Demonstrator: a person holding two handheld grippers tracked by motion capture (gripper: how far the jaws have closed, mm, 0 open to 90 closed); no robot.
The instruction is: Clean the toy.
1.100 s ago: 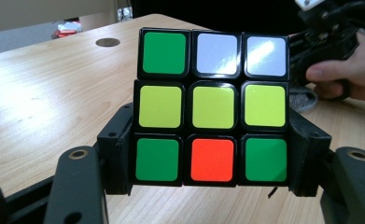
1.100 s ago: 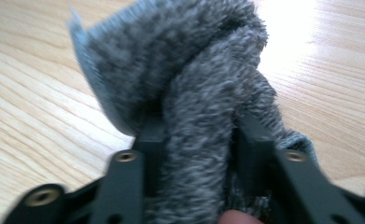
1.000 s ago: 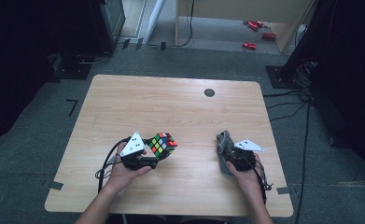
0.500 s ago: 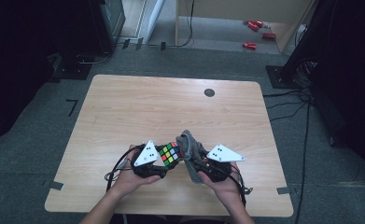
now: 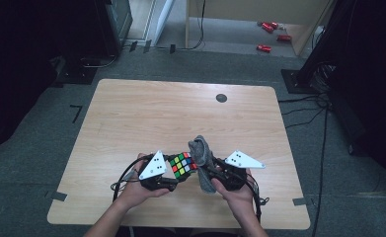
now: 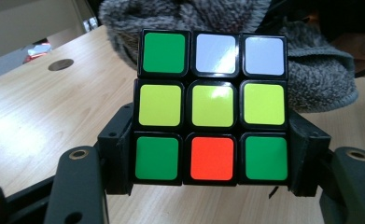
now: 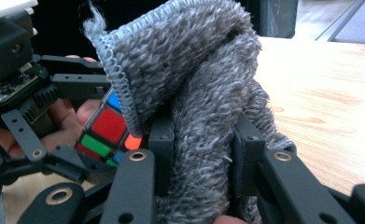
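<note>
A puzzle cube (image 5: 182, 165) with coloured stickers sits between the jaws of my left gripper (image 5: 176, 174), which is shut on it and holds it just above the table's near edge. In the left gripper view the cube (image 6: 211, 106) shows a face of green, yellow, white and one red square, with the jaws pressed on its lower sides. A grey fuzzy cloth (image 5: 201, 159) is bunched up in my right gripper (image 5: 208, 175), which is shut on it. The cloth (image 7: 194, 98) rises between the two black pads and touches the cube's (image 7: 106, 130) right side.
The light wooden table (image 5: 146, 118) has a small dark round disc (image 5: 221, 98) near its far edge. Dark equipment and cables stand on the grey floor around it. Red items (image 5: 264, 48) lie on the floor beyond the table.
My right gripper has carried the cloth leftward and upward until it meets the cube. My left gripper has shifted a little to the right with the cube.
</note>
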